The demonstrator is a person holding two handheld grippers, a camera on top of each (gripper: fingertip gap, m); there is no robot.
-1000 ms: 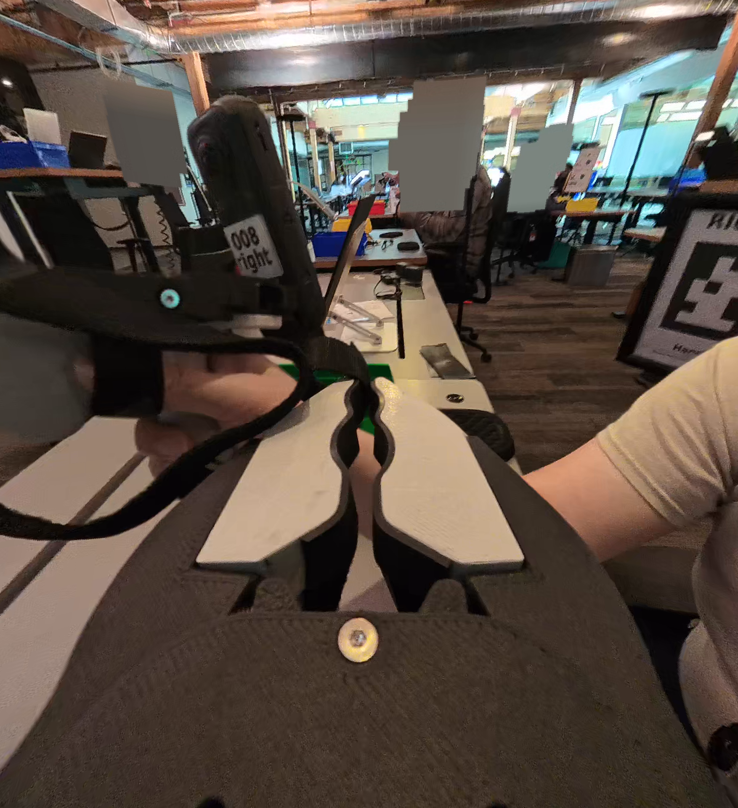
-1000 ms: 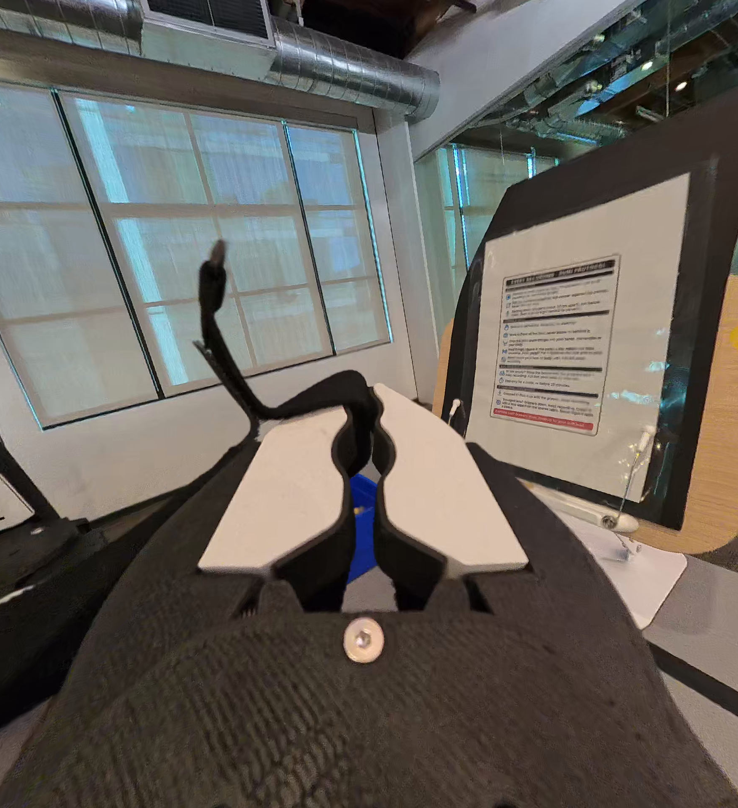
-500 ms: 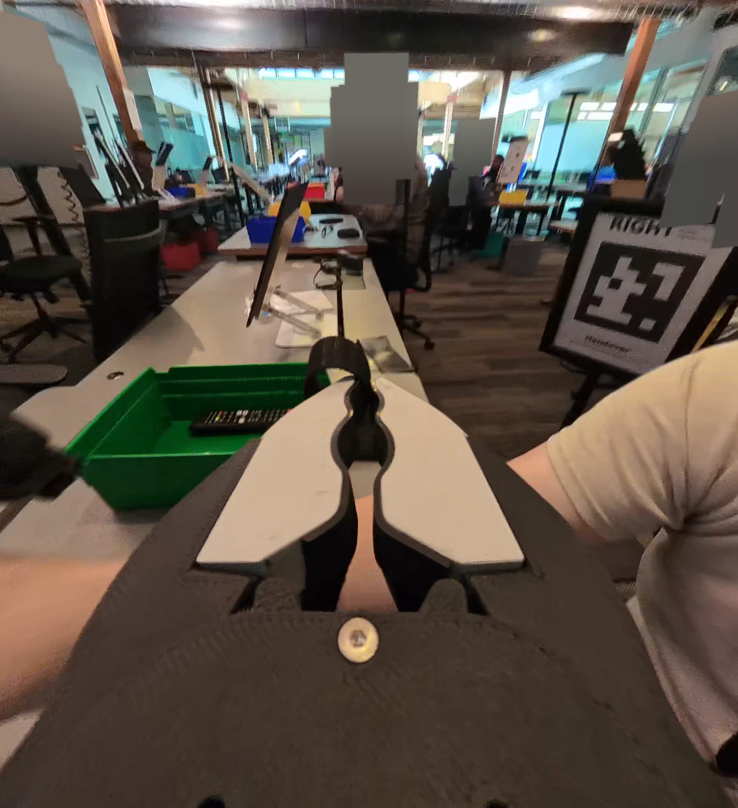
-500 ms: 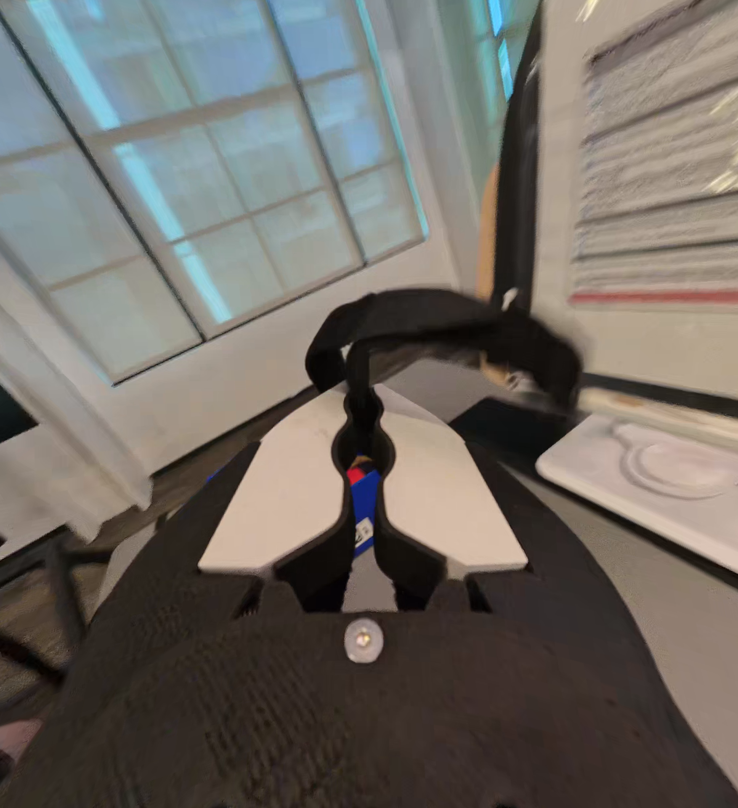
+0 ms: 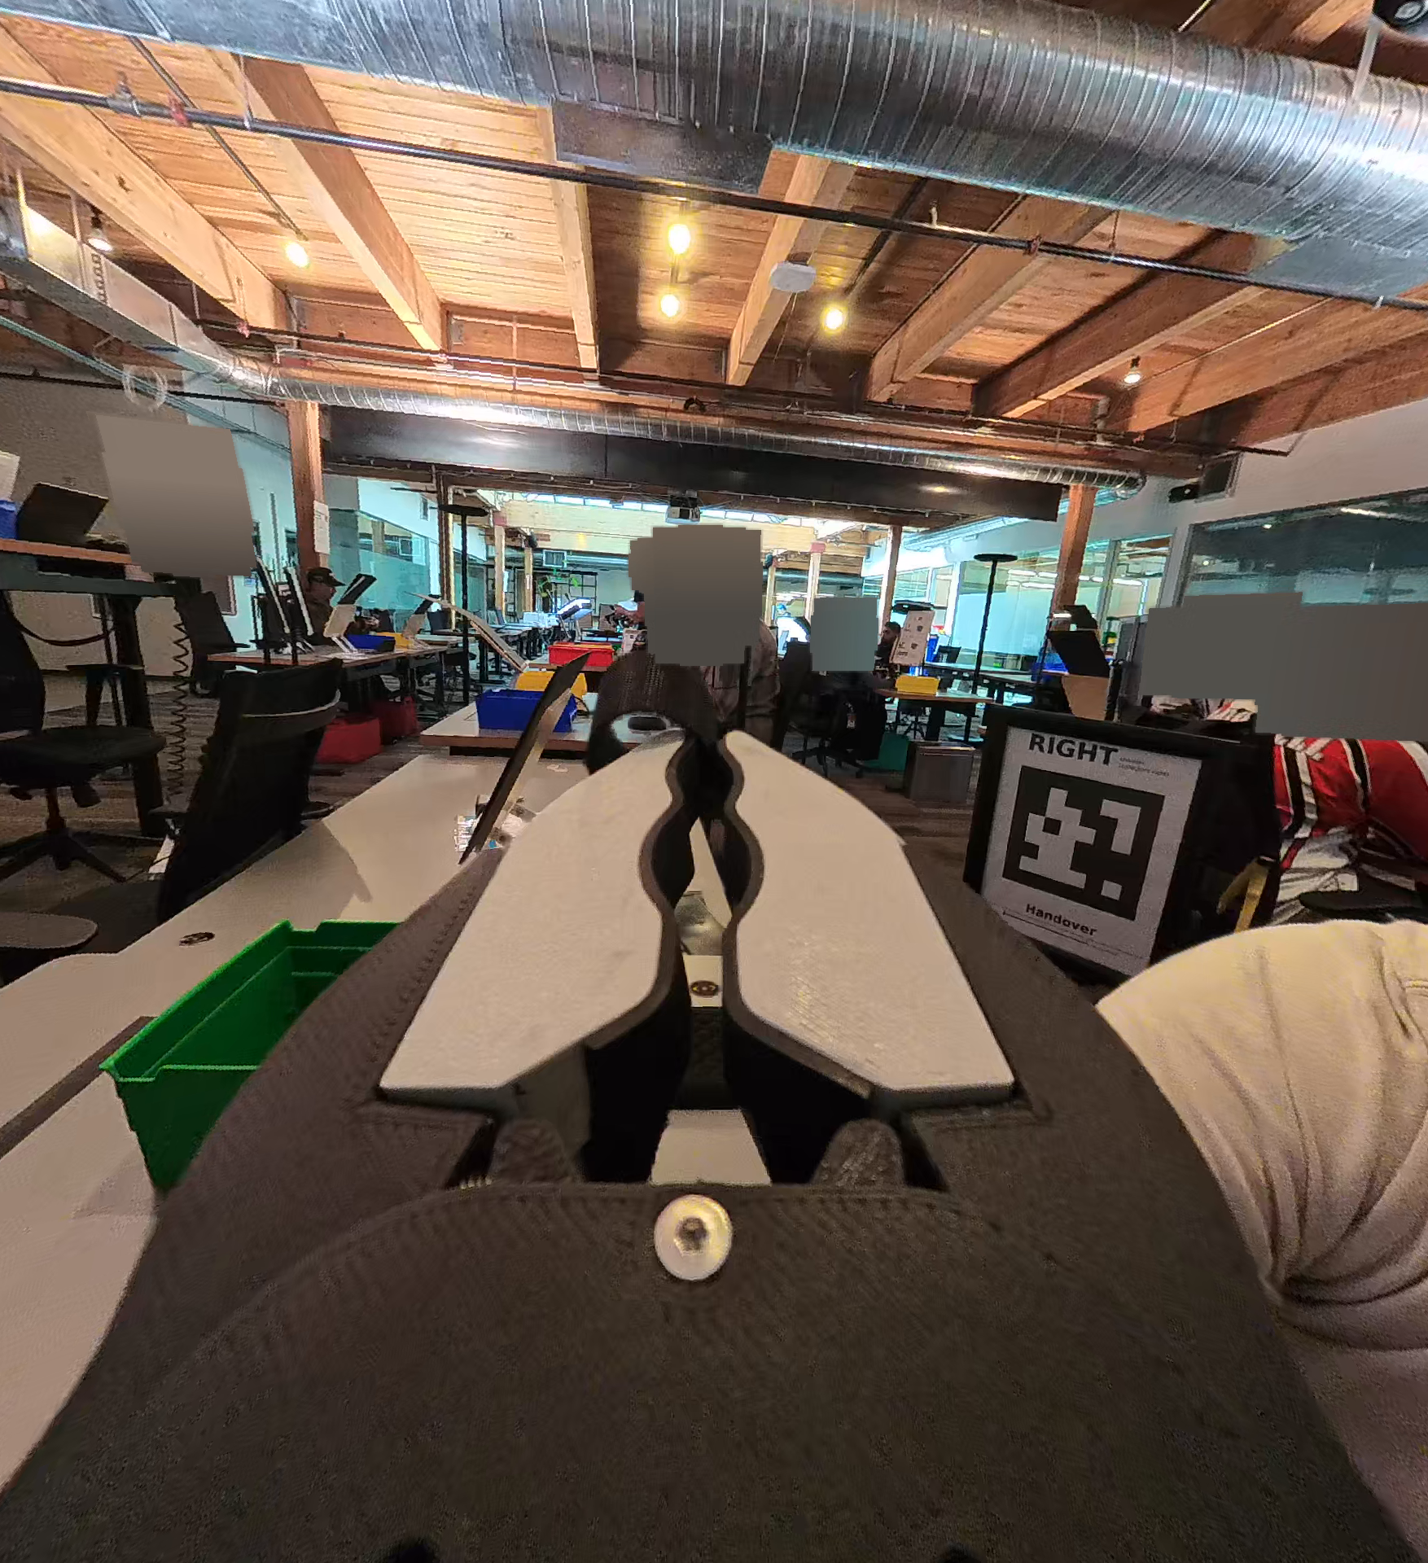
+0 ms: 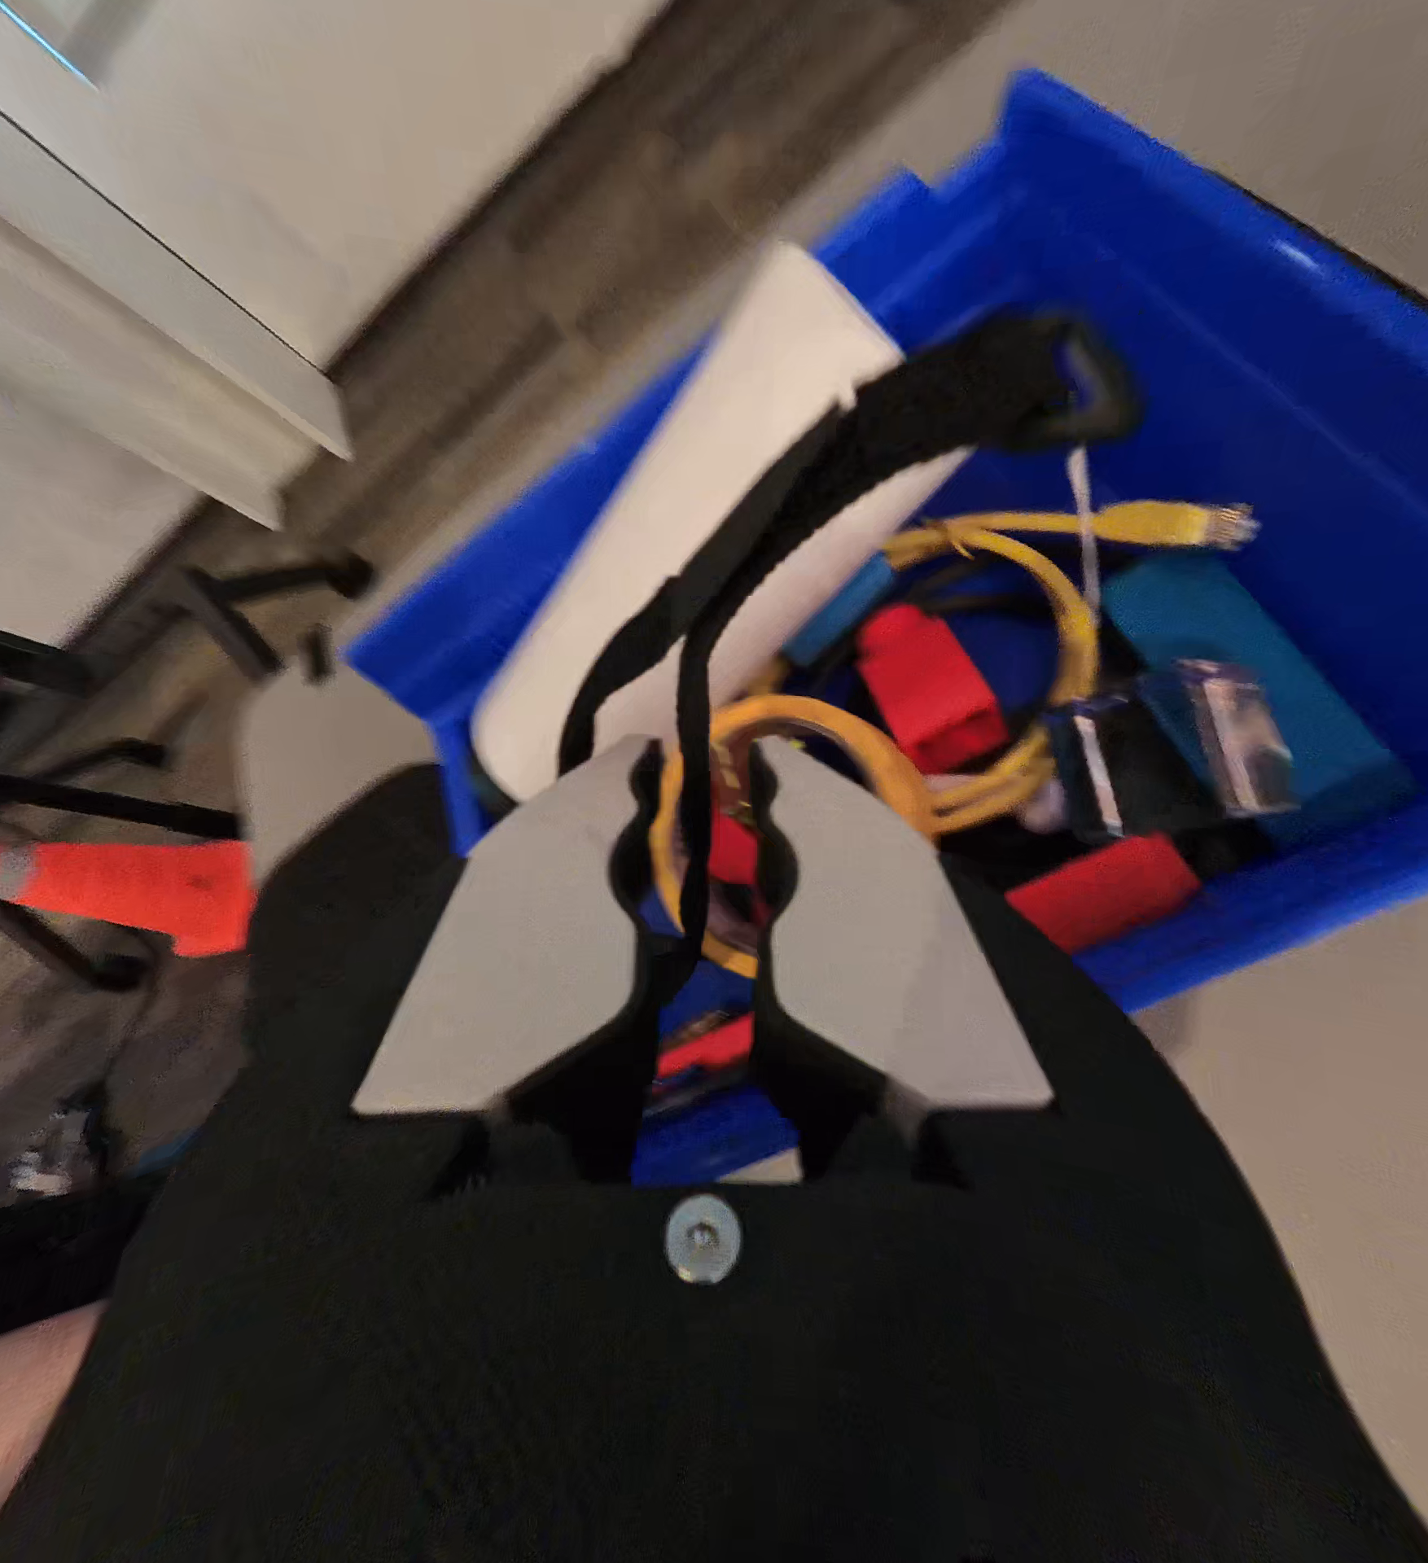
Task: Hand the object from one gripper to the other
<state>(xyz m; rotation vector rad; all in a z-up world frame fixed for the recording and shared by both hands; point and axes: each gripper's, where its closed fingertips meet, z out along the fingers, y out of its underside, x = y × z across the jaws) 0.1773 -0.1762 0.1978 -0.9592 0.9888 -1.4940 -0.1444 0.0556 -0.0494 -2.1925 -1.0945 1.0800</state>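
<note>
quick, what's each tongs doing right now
Left tongs: closed, nothing visibly held.
Right tongs: slightly parted, black strap running between them over the blue bin.

Two bins are sitting on a long white table.

In the left wrist view, the white table [image 5: 330, 854] is running up the middle of the frame, and a green bin [image 5: 211, 1049] is sitting on it at the lower left. A thin dark board [image 5: 524, 753] is leaning upright on the table near the centre. In the right wrist view, which is blurry, a blue bin [image 6: 1303, 423] is sitting on the pale table [image 6: 1320, 1184] in the upper right, holding yellow cables [image 6: 1032, 592] and red blocks [image 6: 930, 693].
</note>
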